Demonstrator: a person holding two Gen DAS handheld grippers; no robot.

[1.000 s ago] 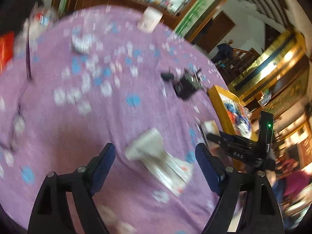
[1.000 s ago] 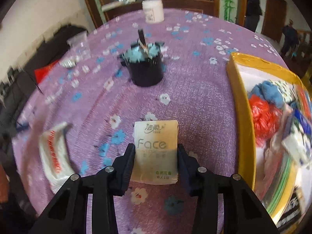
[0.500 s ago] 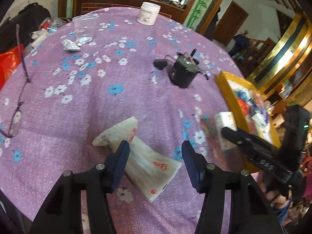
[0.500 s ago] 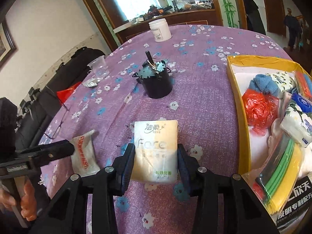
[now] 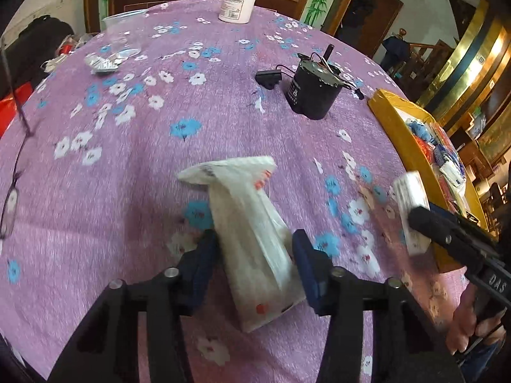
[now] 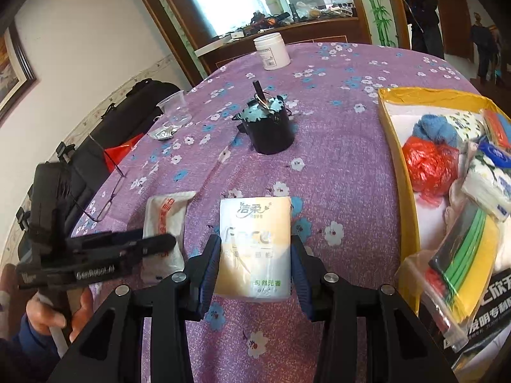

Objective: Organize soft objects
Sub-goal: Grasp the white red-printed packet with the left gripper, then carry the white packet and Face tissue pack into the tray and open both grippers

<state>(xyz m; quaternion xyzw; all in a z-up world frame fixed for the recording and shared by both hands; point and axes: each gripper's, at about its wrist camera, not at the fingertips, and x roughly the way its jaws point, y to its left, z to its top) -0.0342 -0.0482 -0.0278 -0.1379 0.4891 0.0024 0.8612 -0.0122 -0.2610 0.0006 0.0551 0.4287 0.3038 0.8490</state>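
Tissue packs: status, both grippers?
Right gripper shut on Face tissue pack, clear of yellow tray. Left gripper closing around white tissue packet on the tablecloth. Nothing in the way.

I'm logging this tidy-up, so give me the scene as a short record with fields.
surface: round table, purple floral cloth
left gripper: jaws closing around white wet-wipe pack lying on the cloth
right gripper: shut on Face tissue pack
destination: yellow tray, already holding soft packs
other items: black motor, white jar, glasses
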